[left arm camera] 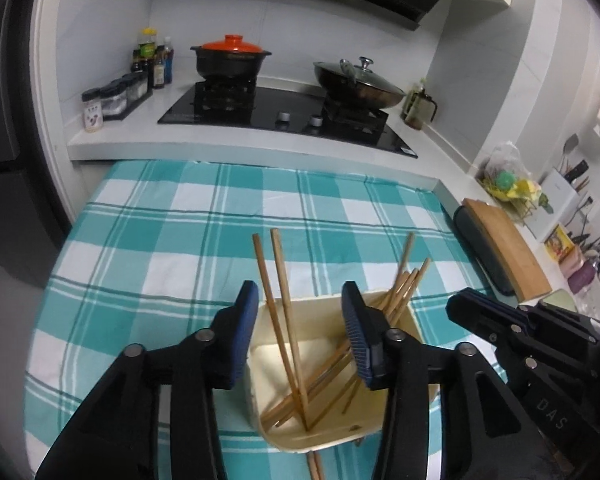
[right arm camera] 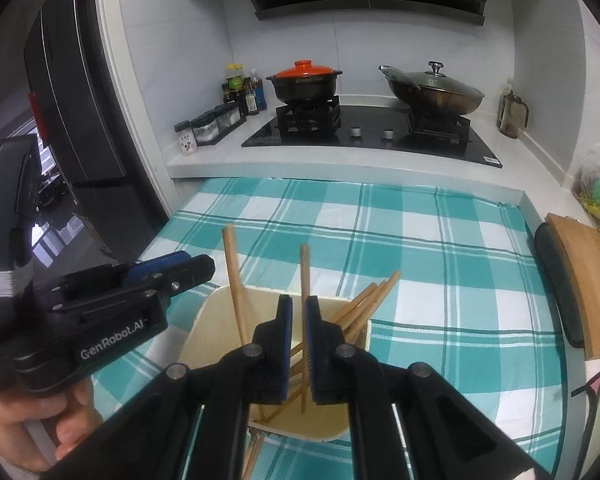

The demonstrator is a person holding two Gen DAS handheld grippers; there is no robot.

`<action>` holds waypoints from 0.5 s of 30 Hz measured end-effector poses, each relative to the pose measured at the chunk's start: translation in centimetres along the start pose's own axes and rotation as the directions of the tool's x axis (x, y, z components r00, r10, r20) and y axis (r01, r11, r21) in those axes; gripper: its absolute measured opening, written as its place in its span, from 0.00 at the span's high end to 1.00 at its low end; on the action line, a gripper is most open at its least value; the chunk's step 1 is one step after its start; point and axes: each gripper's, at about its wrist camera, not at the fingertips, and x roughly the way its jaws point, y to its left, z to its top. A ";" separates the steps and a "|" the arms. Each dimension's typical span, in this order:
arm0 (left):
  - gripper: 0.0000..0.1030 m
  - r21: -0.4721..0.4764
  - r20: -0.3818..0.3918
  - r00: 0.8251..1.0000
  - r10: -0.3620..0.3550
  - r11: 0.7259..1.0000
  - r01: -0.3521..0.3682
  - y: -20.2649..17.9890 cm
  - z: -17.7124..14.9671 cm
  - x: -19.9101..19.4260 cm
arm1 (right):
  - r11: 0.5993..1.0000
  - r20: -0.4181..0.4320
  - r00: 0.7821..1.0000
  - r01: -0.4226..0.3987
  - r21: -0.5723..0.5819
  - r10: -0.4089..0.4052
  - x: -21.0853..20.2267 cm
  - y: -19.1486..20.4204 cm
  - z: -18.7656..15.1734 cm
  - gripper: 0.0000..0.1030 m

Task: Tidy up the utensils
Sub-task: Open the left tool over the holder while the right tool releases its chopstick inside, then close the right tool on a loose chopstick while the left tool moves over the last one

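A cream square holder (left arm camera: 328,438) (right arm camera: 204,320) stands on the teal checked cloth and holds several wooden chopsticks (left arm camera: 400,288) (right arm camera: 366,304). My left gripper (left arm camera: 300,300) is open, its fingers straddling the holder's left half, with two upright chopsticks (left arm camera: 278,280) between them. My right gripper (right arm camera: 299,308) is nearly shut, with one upright chopstick (right arm camera: 305,272) in the narrow gap between its pads; whether they touch it is unclear. More chopsticks (left arm camera: 315,466) lie on the cloth under the holder's near edge. Each gripper shows in the other's view (left arm camera: 472,312) (right arm camera: 180,268).
A stove (left arm camera: 284,110) with an orange-lidded pot (left arm camera: 230,58) and a lidded wok (left arm camera: 358,82) stands behind the cloth. Spice jars and bottles (left arm camera: 116,98) are at the back left. A wooden board on a dark tray (left arm camera: 504,248) lies at the right. A fridge (right arm camera: 72,100) is on the left.
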 end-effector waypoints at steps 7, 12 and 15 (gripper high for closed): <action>0.26 0.079 0.064 0.998 0.002 0.997 -0.007 0.4 -2.0 -7.5 | 1.000 0.050 0.999 -0.010 -0.011 0.010 -4.0 0.3 0.1 0.87; 0.16 0.138 0.047 0.999 0.008 0.990 -0.014 1.0 -9.7 -11.0 | 0.998 0.101 0.995 -0.017 -0.057 0.022 -8.7 1.0 -3.5 0.66; 0.16 0.090 -0.019 1.000 0.022 0.996 -0.020 1.9 -15.7 -10.1 | 0.998 0.080 0.997 0.005 -0.063 0.000 -8.8 1.2 -8.6 0.66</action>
